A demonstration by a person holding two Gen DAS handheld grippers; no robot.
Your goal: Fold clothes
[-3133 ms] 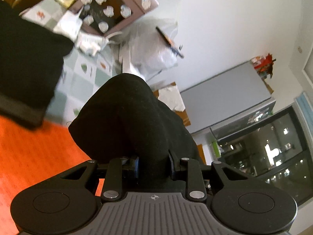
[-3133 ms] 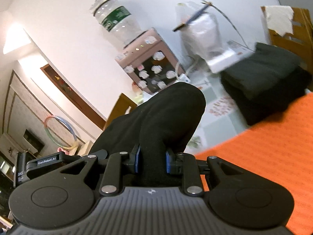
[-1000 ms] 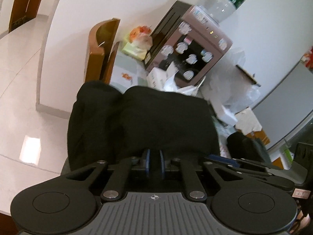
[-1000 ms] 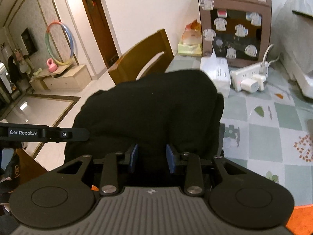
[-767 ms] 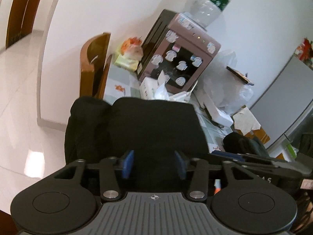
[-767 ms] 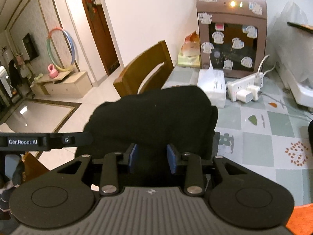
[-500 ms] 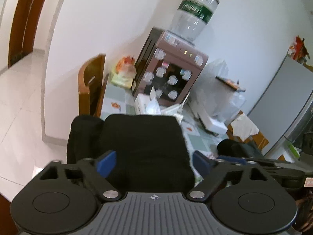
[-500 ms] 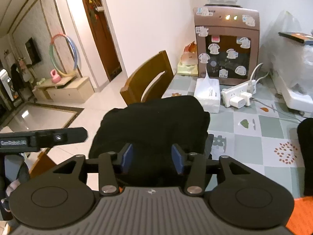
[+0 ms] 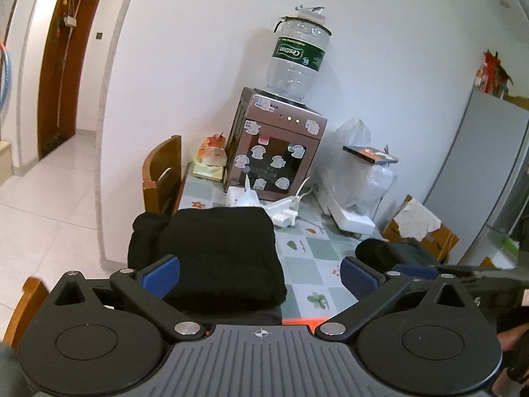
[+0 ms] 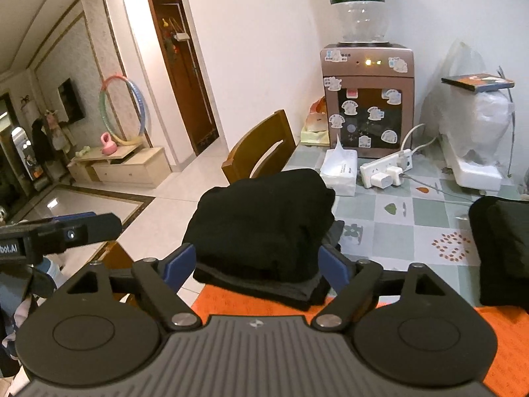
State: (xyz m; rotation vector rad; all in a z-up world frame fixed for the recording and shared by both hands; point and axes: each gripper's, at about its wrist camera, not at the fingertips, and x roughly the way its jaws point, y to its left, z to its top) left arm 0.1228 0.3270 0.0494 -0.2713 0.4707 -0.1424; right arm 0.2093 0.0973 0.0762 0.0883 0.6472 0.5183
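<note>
Jaws of the left gripper (image 9: 259, 274) and the right gripper (image 10: 256, 266) have just been opening and stand wide, pinching nothing. Between them the folded black garment (image 10: 264, 221) lies at the surface's (image 10: 390, 231) left edge. It looks soft, light and floppy, so I would take it by the near folded edge, at both corners.

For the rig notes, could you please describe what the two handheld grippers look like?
Both are alike: the left gripper and right gripper have ribbed grey bodies, matte black linkage arms with silver pivot screws, two round black discs, and blue pads on the fingers. White lettering marks the left gripper's side.
</note>
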